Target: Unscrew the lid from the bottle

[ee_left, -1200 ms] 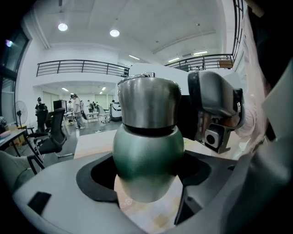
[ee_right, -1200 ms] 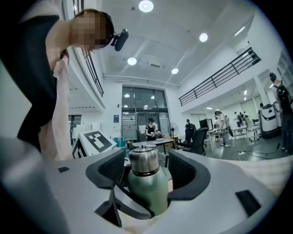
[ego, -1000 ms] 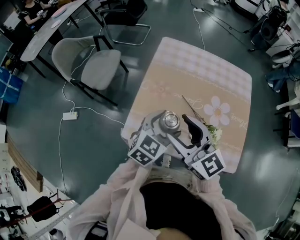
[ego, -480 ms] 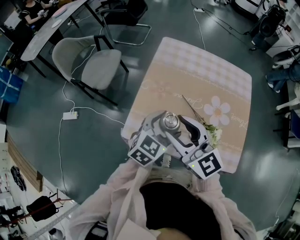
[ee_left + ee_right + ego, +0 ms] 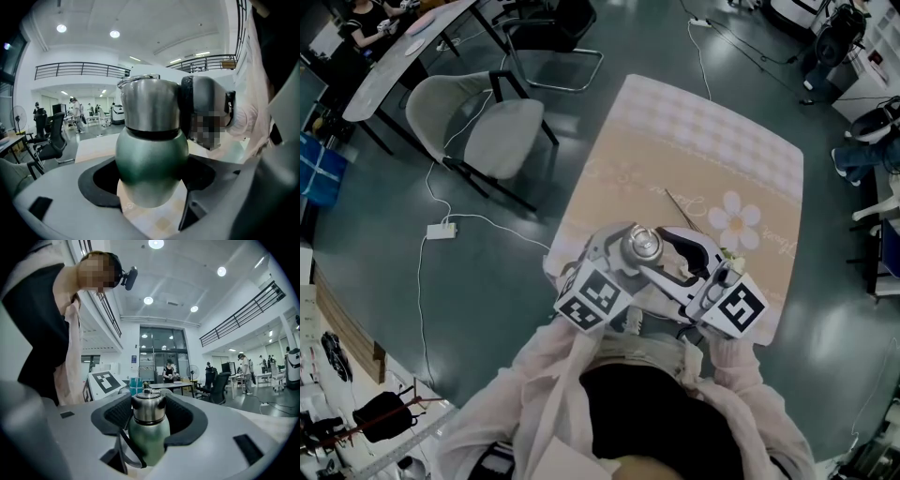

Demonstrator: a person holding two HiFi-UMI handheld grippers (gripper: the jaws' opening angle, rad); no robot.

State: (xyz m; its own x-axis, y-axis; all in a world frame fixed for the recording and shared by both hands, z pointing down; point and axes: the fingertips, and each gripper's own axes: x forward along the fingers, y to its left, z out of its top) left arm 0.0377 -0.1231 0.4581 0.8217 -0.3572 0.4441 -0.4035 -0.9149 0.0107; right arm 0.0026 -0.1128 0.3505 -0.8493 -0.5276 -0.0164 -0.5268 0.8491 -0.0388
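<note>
l gripper clamps bottle body, r gripper just closed onto lid.

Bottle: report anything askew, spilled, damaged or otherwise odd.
Nothing stands out. The bottle is upright above the tablecloth with its lid on; no spill, dent or crack shows.

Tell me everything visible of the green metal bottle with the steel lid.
The green metal bottle stands upright: a rounded matte body, a dark band at the neck, and a shiny steel lid still on. A dark strap loop hangs beside the body. The left gripper is clamped on the body. The right gripper, whose jaws have just been closing, grips the lid. The bottle is above the beige flowered tablecloth; whether its base rests there cannot be told.
</note>
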